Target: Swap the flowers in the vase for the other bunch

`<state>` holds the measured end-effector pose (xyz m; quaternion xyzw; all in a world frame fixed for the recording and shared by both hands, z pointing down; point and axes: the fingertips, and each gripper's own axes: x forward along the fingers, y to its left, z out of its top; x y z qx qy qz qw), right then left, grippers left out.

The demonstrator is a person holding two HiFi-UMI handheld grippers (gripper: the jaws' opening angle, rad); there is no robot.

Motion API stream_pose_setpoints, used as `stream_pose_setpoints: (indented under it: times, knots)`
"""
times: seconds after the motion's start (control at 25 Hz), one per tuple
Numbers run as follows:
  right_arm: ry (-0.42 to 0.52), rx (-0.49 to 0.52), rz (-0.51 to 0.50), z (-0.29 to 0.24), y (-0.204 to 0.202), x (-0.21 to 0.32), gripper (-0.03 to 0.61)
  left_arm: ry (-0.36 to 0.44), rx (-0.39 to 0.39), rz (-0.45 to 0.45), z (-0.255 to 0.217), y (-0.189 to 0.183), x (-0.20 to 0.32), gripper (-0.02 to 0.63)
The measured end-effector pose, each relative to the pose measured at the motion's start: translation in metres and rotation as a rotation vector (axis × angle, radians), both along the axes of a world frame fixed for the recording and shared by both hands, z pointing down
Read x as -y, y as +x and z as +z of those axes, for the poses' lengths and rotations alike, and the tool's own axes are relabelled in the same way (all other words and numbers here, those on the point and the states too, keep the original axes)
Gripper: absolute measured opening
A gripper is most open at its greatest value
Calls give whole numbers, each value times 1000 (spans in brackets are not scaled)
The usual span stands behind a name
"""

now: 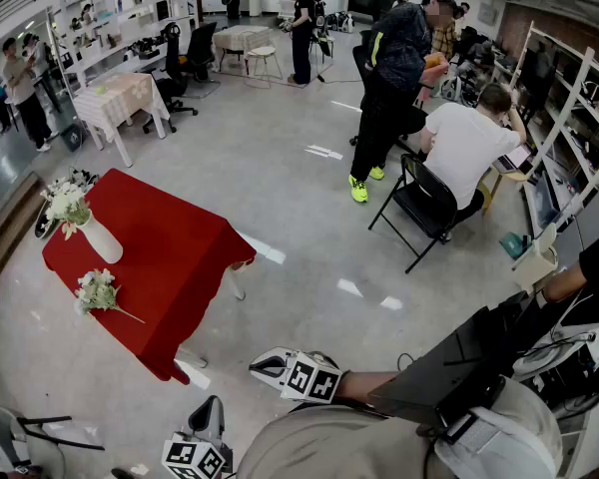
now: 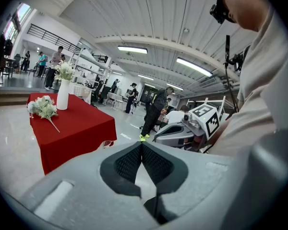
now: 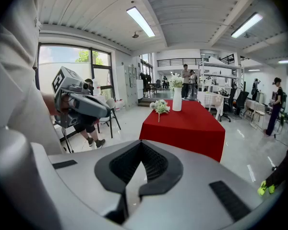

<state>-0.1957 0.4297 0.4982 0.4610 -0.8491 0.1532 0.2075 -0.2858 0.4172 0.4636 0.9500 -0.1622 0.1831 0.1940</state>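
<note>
Well beyond left tool (image 2: 141, 144) and right tool (image 3: 140, 144) lies the bunch (image 1: 98, 291).

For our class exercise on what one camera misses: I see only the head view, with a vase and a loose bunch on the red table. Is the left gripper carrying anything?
Observer: No, the left gripper has its jaws together with nothing between them.
Operator: And the right?
Observer: The right gripper is shut and empty too.
Operator: What does it face?
Observer: Its view looks at the red table, the vase and loose bunch well beyond its jaws.
</note>
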Motion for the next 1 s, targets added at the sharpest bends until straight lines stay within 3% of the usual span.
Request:
stream_pose_setpoints:
  times: [0.12, 0.24, 0.36, 0.72, 0.84, 1.0]
  knots:
    - [1, 3, 26, -2, 20, 10, 12, 37, -25, 28, -4, 24, 13, 8]
    - [12, 0, 93, -9, 68, 11, 12, 49, -42, 84, -19, 75, 12, 8]
    - [30, 12, 94, -13, 102, 18, 12, 67, -39, 84, -28, 112, 14, 8]
    - [44, 50, -5, 7, 167, 48, 18, 84, 12, -56, -9, 168, 43, 8]
    - [31, 66, -33, 12, 184, 50, 107, 84, 29, -106, -7, 184, 46, 8]
    - [12, 79, -45, 19, 205, 55, 109, 70, 35, -180, -7, 198, 55, 8]
